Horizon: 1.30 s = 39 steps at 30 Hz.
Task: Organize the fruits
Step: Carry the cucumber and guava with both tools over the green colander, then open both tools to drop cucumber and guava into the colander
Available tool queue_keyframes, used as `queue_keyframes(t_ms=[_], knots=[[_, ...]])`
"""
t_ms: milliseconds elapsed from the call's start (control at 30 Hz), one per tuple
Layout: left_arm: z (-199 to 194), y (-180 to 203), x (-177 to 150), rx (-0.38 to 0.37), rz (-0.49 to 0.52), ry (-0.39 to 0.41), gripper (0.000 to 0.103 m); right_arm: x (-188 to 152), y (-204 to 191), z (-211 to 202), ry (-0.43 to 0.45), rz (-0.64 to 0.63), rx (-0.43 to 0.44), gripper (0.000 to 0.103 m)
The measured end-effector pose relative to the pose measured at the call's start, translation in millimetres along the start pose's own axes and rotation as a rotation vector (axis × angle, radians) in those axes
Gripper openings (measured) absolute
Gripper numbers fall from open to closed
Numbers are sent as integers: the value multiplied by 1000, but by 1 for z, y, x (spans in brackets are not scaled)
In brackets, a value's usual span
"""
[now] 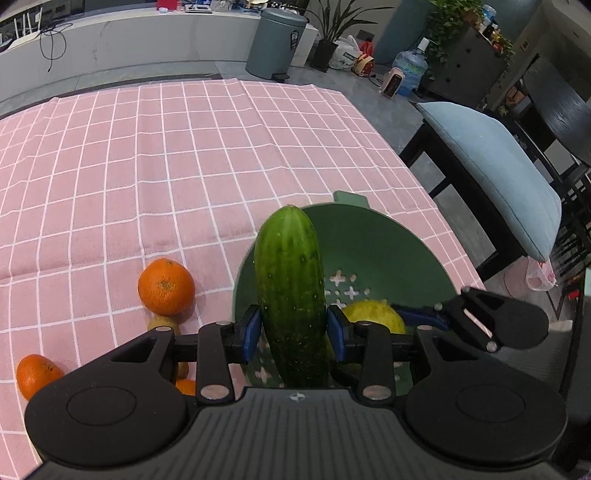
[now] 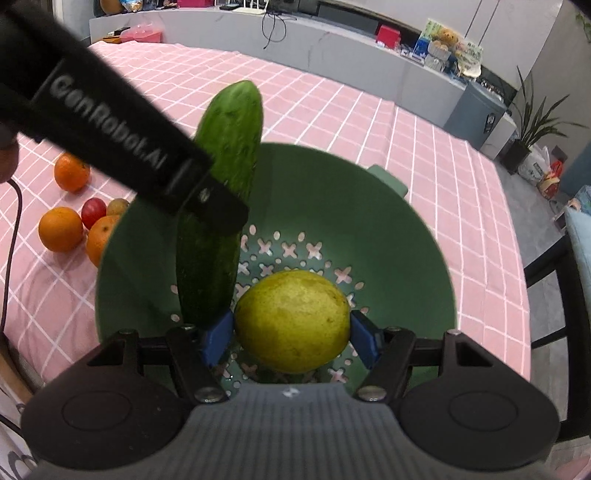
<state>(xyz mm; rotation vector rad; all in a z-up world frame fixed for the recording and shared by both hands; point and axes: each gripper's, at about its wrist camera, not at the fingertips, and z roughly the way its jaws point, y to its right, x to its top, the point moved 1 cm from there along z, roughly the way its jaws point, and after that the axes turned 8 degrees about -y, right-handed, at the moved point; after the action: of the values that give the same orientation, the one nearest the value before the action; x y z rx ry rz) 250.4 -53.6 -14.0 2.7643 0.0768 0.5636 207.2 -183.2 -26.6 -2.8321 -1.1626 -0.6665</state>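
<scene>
Left gripper (image 1: 291, 334) clamped on cucumber (image 1: 290, 295), blue pads tight on both sides, held above colander (image 1: 388, 243), tip pointing away. Right gripper (image 2: 291, 338) closed on lemon (image 2: 291, 321), pads touching both flanks, low over colander floor; can't tell if lemon rests on floor yet.

Progress, judged: roughly midway. Nothing released inside colander yet; 2 items in hand, about to go in. Left outside on cloth (image 1: 147, 166), just beside colander rim: 3 oranges (image 2: 61, 229), 1 small red fruit (image 2: 93, 212), 1 brownish one (image 2: 117, 206), partly hidden, type unclear. So approx 5 pcs to move after these 2.

Risk, judged: cucumber long vs bowl, needs laying down slanted, not dropped upright.

Surface: table w/ pink cloth, white grid, some creases, mostly bare beyond fruit cluster. Colander near table edge.

Room: grey counter (image 1: 147, 33) behind w/ cables + clutter, grey pedal bin (image 1: 277, 40), potted plants, water jug on floor, bags, dark chair w/ pale blue cushion (image 1: 491, 170) next to table.
</scene>
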Motion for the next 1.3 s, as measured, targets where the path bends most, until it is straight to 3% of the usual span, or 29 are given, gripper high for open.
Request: queue_keyframes(t_ms=[267,400,467,733,967,1100,1300], knots=[[5,7,2,13,31,9,43,2,0,2,-11,3,-7,65],[0,7,-2,10,36,6,47,1,0,-2,-1,3,-25,70],[-6,5,-4,-1,30,17,52,1,2,-9,33,19,-32,78],[-44,5,-21,-13,49,77,52,-2,-4,-36,106,80,-18,79],[-94,-4,-43,26,105,179,52,-3,-22,-71,232,246,50,79],[-118,-20,-54,72,121,217,52,1,-48,-88,306,273,89,76],[-134,-55,-71,155,104,226,52,7,-91,-95,376,288,125,63]])
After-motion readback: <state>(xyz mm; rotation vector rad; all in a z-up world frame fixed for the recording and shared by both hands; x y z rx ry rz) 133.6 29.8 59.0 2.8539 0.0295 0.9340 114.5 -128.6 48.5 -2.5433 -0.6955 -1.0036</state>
